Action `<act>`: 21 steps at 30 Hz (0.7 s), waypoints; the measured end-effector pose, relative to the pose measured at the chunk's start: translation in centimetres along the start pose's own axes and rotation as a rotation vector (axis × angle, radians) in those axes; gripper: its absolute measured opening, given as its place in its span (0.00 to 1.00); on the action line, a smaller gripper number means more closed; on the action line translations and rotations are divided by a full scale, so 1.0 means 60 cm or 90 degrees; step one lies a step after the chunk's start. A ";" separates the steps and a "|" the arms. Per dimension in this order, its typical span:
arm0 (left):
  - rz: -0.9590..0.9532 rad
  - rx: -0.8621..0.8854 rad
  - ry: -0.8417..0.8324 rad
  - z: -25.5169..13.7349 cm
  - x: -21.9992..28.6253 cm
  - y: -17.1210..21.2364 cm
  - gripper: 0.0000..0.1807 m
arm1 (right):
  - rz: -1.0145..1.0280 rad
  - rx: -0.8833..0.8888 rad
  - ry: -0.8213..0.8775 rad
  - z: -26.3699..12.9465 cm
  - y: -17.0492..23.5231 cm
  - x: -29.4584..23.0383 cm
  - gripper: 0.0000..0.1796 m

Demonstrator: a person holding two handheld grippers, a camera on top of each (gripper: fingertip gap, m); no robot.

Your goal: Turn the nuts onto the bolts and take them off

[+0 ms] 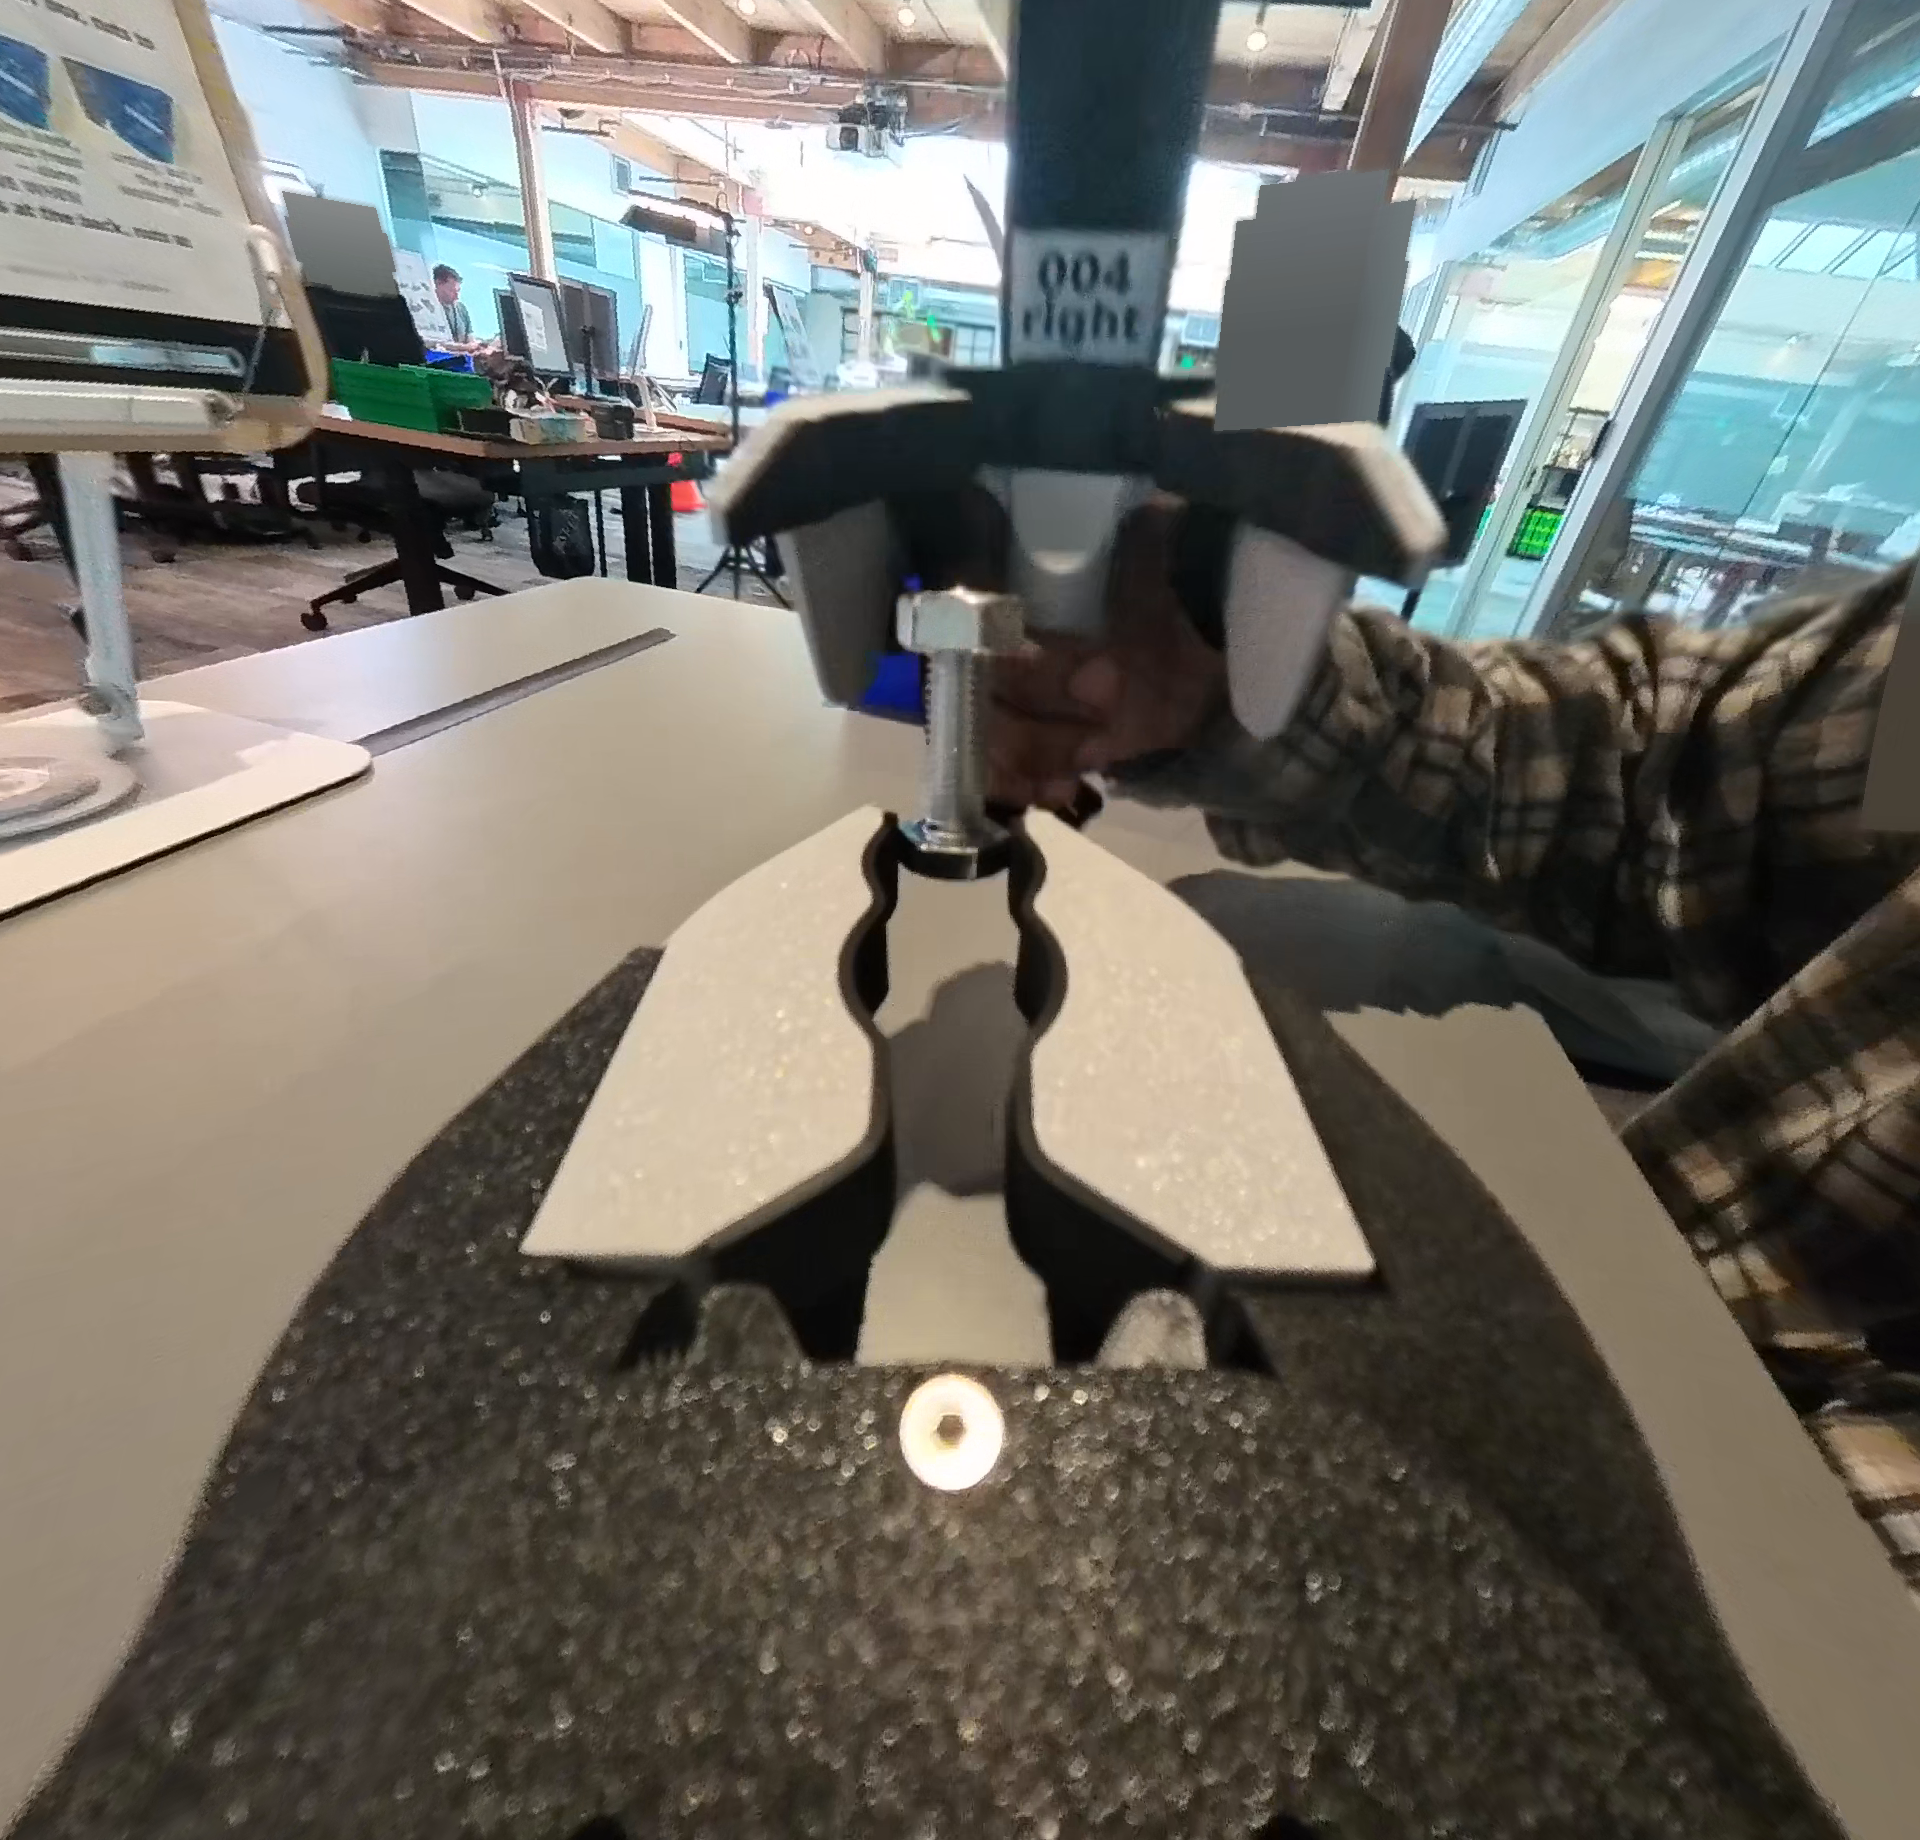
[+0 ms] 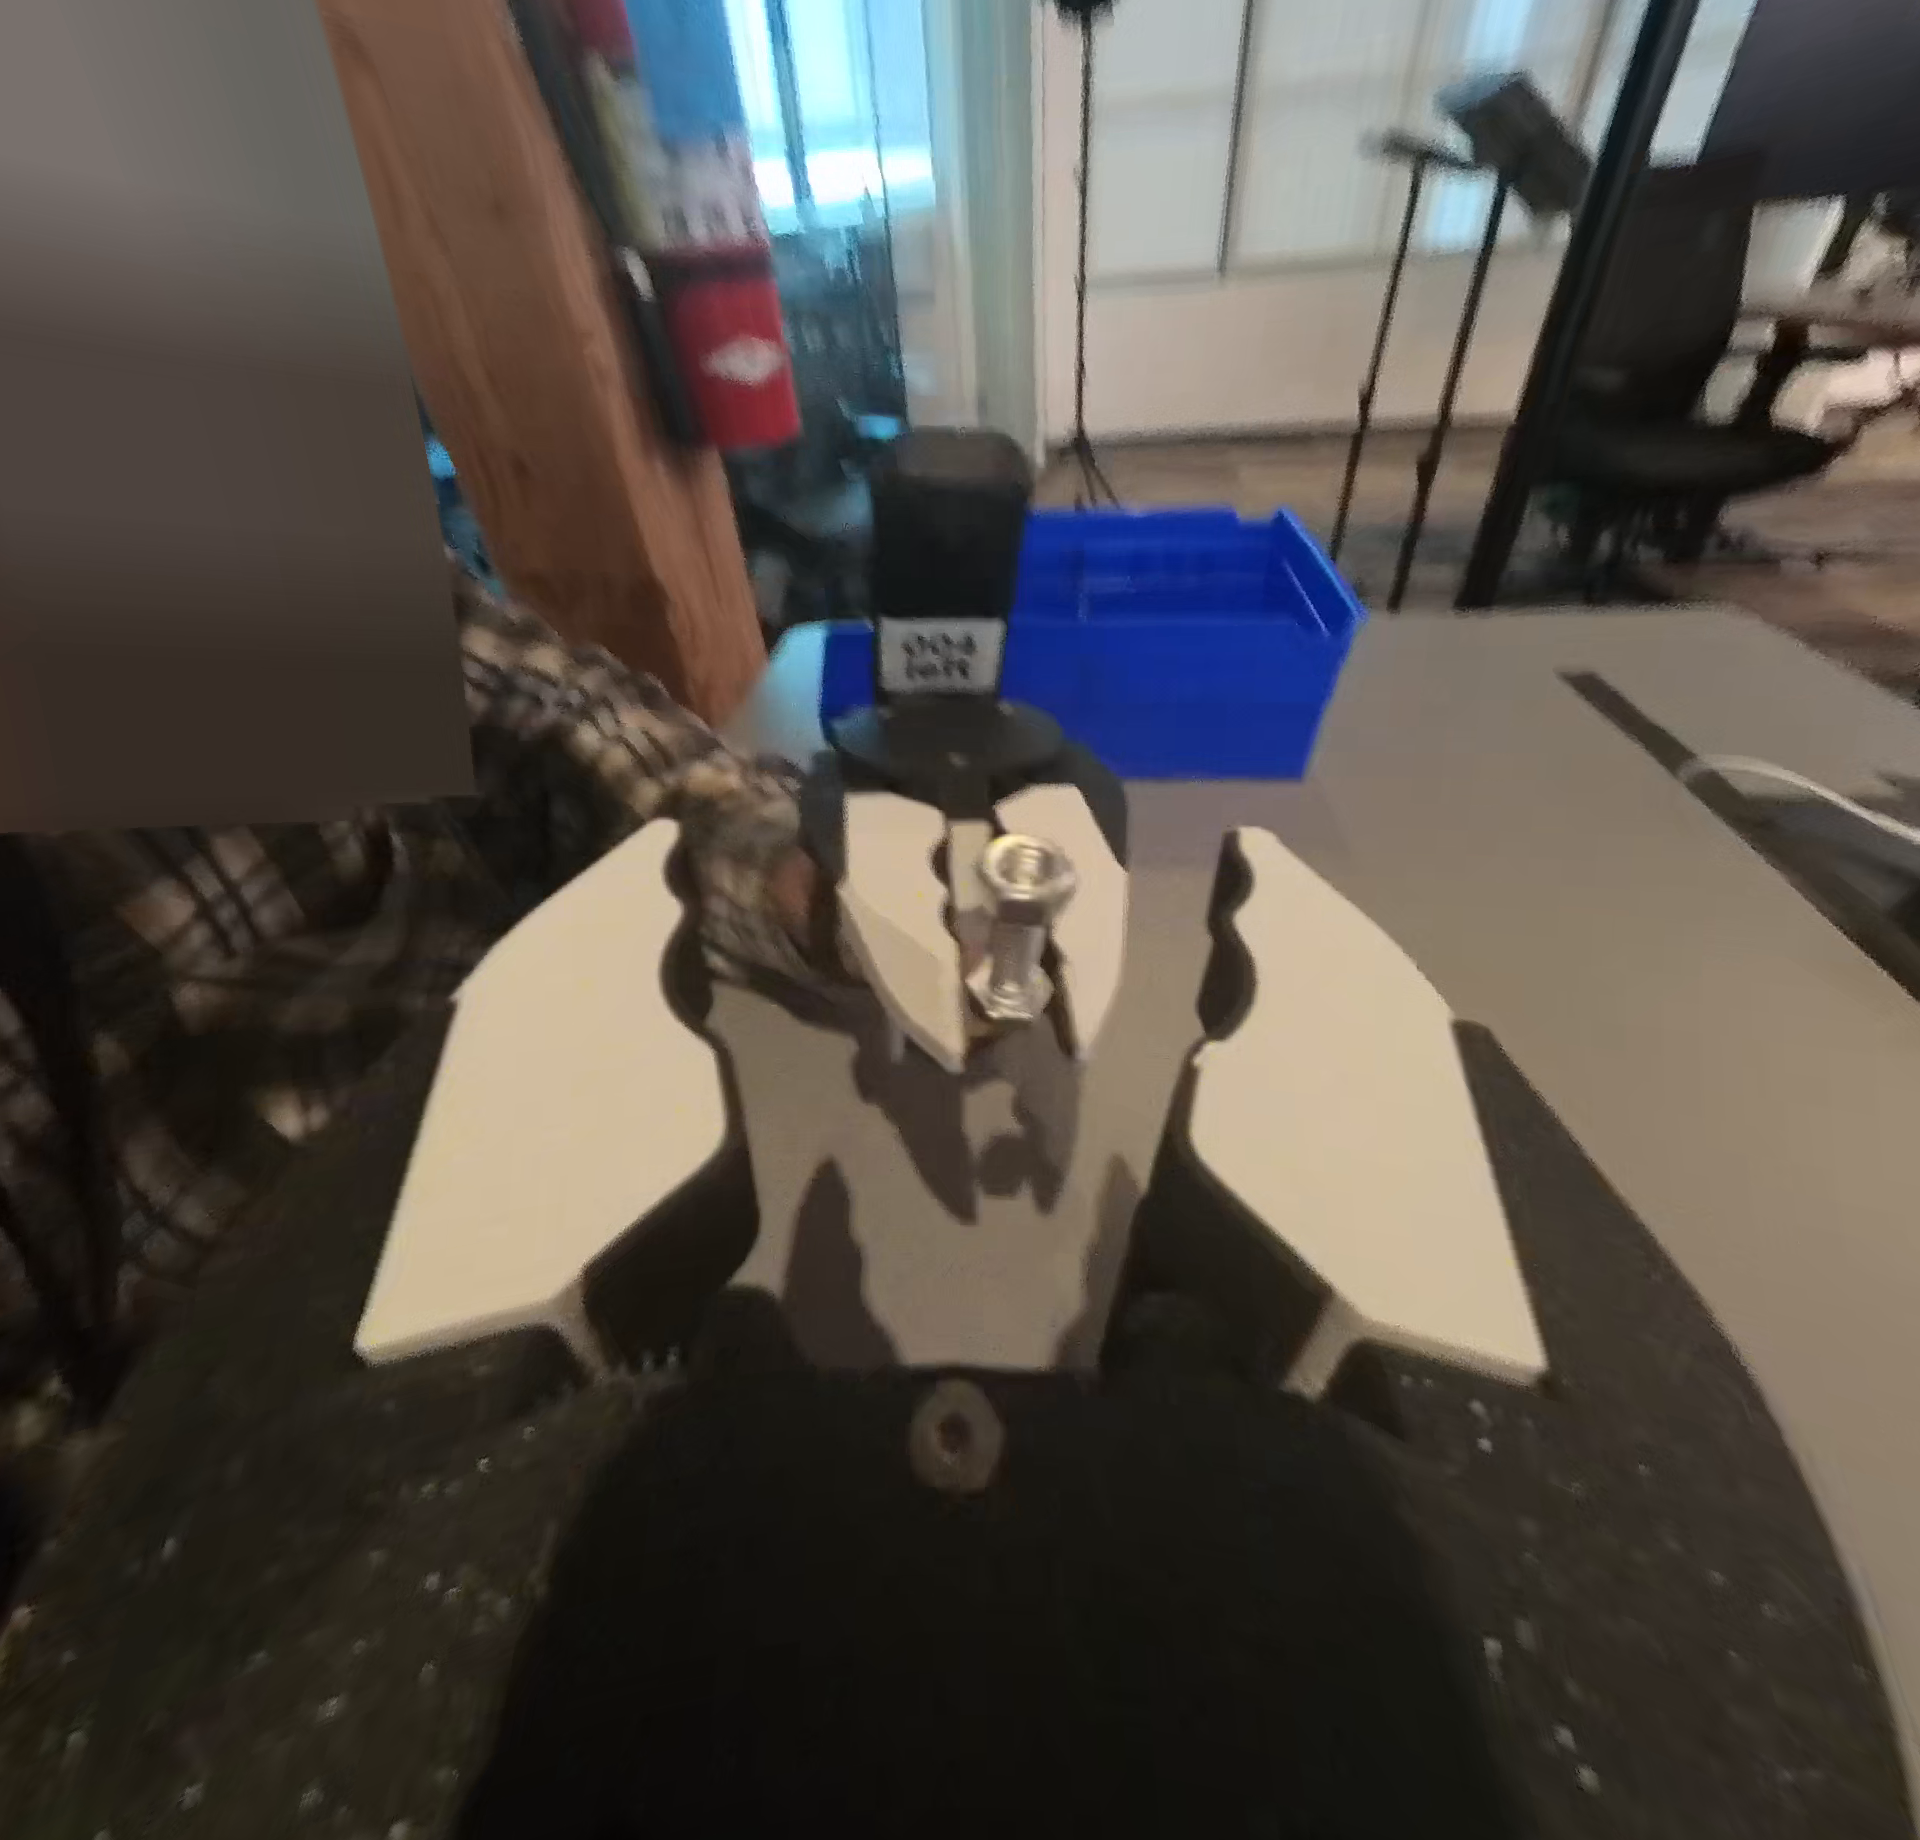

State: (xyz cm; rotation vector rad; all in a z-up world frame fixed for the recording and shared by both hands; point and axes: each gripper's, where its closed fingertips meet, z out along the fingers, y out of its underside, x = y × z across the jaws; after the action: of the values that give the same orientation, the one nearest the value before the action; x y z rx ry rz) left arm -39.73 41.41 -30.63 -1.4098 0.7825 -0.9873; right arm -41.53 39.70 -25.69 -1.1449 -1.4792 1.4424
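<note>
A silver bolt (image 1: 951, 741) stands upright above the grey table (image 1: 312, 1011), with a hex nut (image 1: 961, 621) at its upper end. My left gripper (image 1: 951, 850) is shut on the bolt's lower end. My right gripper (image 1: 1060, 647) faces it with fingers wide open. The nut sits between them, close to the finger (image 1: 842, 595) on the left of the picture. In the right wrist view my right gripper (image 2: 956, 855) is open and empty. Beyond it the left gripper (image 2: 1008, 1021) holds the bolt (image 2: 1003, 943), with the nut (image 2: 1023, 871) on top.
A blue bin (image 2: 1174, 647) stands on the table behind the left gripper. A document stand (image 1: 135, 128) with a flat base (image 1: 208, 782) is at the table's left. A dark slot (image 1: 520, 689) runs across the tabletop. A plaid sleeve (image 1: 1558, 751) reaches in from the right. One gripper's finger ends stand about 5 cm off the other's.
</note>
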 end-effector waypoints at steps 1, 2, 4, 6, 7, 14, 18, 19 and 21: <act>-0.008 0.005 0.001 -0.001 -0.002 -0.001 0.11 | 0.001 0.033 -0.012 0.005 -0.001 -0.008 0.54; -0.017 0.009 0.003 -0.002 -0.003 -0.002 0.11 | 0.001 0.051 -0.017 0.011 0.001 -0.013 0.56; -0.033 0.016 0.006 -0.003 -0.005 -0.003 0.11 | 0.001 0.072 -0.022 0.023 0.004 -0.020 0.58; -0.036 0.017 0.004 -0.003 -0.006 -0.004 0.11 | 0.006 0.077 -0.028 0.032 0.007 -0.025 0.59; -0.034 0.018 0.003 -0.004 -0.005 -0.005 0.11 | 0.006 0.075 -0.030 0.035 0.008 -0.026 0.59; -0.039 0.023 -0.005 -0.007 -0.009 -0.011 0.11 | -0.006 0.067 -0.028 0.033 0.009 -0.033 0.58; -0.042 0.021 -0.006 -0.007 -0.011 -0.011 0.11 | -0.013 0.061 -0.019 0.028 0.009 -0.031 0.57; -0.042 0.021 -0.005 -0.007 -0.010 -0.011 0.11 | -0.013 0.061 -0.017 0.029 0.008 -0.029 0.57; -0.042 0.022 -0.004 -0.007 -0.009 -0.011 0.11 | -0.012 0.060 -0.020 0.030 0.007 -0.029 0.57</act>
State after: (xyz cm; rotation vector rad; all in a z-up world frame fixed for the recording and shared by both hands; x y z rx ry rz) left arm -40.38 41.81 -30.06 -1.4163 0.7151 -1.0408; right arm -42.67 37.46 -26.10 -1.0537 -1.4246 1.5071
